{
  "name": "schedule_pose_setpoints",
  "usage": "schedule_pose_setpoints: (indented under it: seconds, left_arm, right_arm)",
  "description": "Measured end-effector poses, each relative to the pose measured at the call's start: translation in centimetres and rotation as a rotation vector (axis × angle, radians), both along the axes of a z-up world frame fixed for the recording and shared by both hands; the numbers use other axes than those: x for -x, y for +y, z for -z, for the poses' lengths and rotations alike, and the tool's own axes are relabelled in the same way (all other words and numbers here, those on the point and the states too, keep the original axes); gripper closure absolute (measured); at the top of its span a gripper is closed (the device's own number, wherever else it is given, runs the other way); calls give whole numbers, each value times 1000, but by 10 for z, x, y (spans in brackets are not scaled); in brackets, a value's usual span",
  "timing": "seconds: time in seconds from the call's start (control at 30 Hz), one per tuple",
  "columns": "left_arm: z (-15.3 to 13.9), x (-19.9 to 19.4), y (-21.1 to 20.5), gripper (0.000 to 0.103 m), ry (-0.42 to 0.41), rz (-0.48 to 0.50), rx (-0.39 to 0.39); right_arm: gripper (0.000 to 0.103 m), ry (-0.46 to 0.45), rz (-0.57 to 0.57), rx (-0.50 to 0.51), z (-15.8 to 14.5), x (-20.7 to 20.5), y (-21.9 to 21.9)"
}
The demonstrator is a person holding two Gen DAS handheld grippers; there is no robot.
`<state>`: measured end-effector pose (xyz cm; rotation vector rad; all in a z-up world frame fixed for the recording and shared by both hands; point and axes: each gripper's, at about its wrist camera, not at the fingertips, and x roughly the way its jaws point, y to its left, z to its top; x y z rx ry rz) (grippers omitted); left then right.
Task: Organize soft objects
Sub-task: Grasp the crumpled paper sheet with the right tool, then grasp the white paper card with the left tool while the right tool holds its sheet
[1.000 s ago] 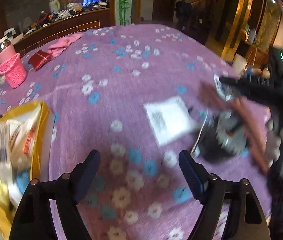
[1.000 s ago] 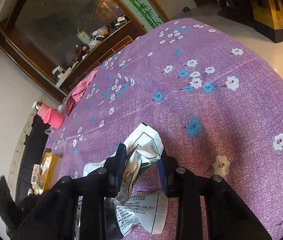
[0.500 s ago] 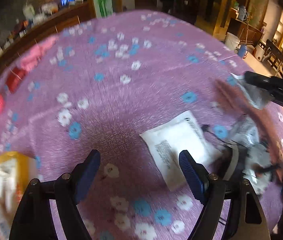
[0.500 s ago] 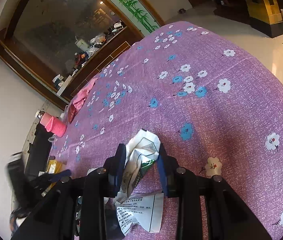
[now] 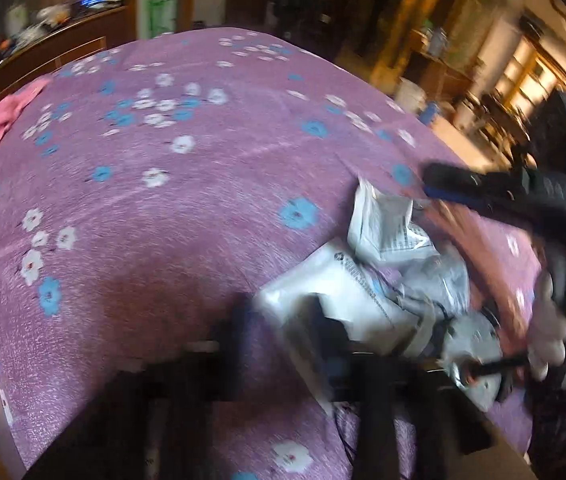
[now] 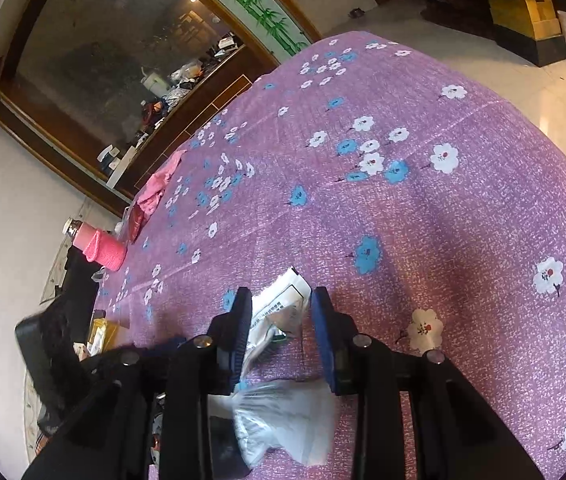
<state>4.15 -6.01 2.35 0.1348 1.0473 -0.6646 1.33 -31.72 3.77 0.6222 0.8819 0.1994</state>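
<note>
Right gripper first: my fingers there stand partly apart with a crumpled white packet between them; the left pad presses the crinkled paper, while on the right side I cannot tell whether the pad touches it. My left gripper is a dark blur at the bottom of its own view, its jaws closing, with a flat white bag between them; whether the pads already press on it I cannot tell through the smear.

Both white things lie on the purple cloth with white and blue flowers, at its near edge. In the left view I count two of them: the packet raised in the right gripper, and the flat bag below it, close together. A clear plastic bag lies under my right fingers, and some grey gear with a thin cord sits just beside the flat bag.

A hand wraps the right gripper's handle; that gripper points across and slightly down. Far off on the cloth lie one pink rag and one red pouch, with one pink basket near them.
</note>
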Motion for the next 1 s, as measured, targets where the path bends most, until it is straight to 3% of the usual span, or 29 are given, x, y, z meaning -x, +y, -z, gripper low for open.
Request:
schedule_pose_setpoints:
  seconds: [0.2, 0.37, 0.57, 0.63, 0.7, 0.77, 0.97, 1.0]
  left_arm:
    - [-2, 12, 12, 92, -5, 18, -33]
    - [-16, 25, 24, 92, -70, 33, -58]
    - [-39, 38, 37, 96, -115, 14, 4]
    - [-46, 44, 42, 96, -124, 5, 31]
    - [-53, 51, 46, 96, -139, -4, 54]
    - [-58, 59, 48, 96, -148, -6, 80]
    - [-71, 77, 58, 101, -165, -21, 143]
    - [-73, 80, 60, 101, -170, -27, 154]
  right_arm:
    - [68, 19, 10, -9, 4, -1, -3]
    - [68, 20, 1, -1, 4, -1, -1]
    - [68, 44, -2, -1, 9, -3, 1]
    - [63, 61, -17, -11, 13, -6, 3]
    - [51, 77, -35, -14, 16, -8, 7]
    - [49, 81, -60, -3, 17, -10, 13]
    - [49, 38, -115, 107, 15, -13, 38]
    - [56, 32, -127, 122, 15, -14, 41]
